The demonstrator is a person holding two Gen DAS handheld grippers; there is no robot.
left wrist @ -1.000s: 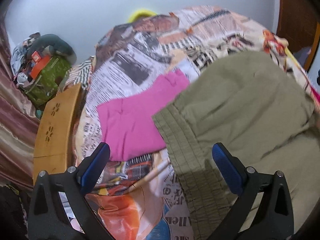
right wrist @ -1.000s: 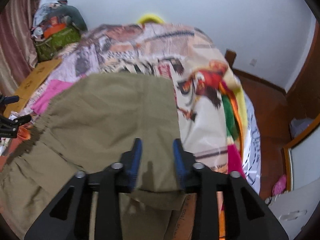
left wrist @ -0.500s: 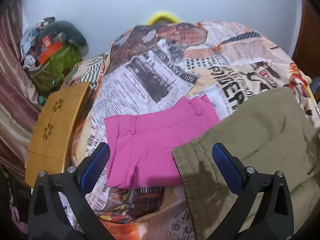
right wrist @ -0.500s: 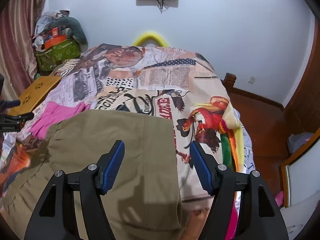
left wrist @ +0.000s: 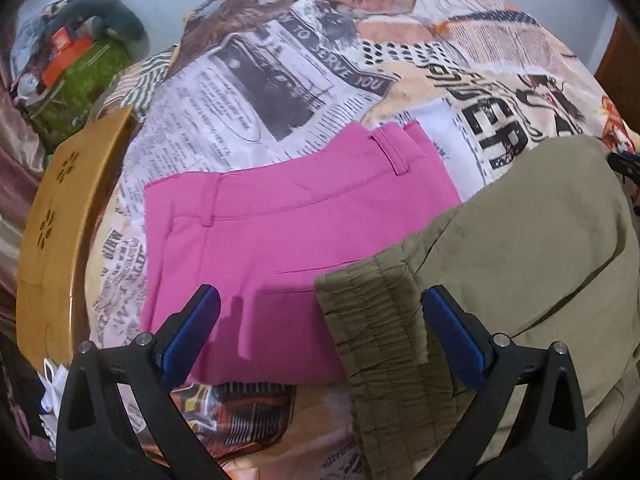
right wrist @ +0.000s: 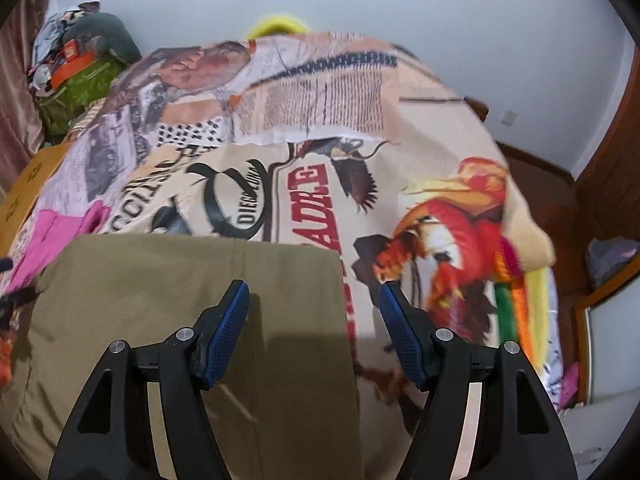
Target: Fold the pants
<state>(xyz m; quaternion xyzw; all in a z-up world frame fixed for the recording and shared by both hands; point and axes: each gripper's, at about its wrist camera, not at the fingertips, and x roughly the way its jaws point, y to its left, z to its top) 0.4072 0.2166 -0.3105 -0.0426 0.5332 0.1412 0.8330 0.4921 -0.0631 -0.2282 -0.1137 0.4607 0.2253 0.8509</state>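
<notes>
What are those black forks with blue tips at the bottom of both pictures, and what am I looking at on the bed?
Each fork is a hand-held gripper that a person carries, with a wide-angle camera looking out along its fingers, so there is one picture per hand. The left hand-held gripper hangs open above the pink shorts and the elastic waistband of the olive pants. The right hand-held gripper has just opened and holds nothing; it straddles the pants' far edge. Both garments lie on a bedspread printed like newspaper.

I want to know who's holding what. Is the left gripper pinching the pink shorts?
No, the left gripper is wide open above the pink shorts, with neither pad pressing on the cloth.
</notes>
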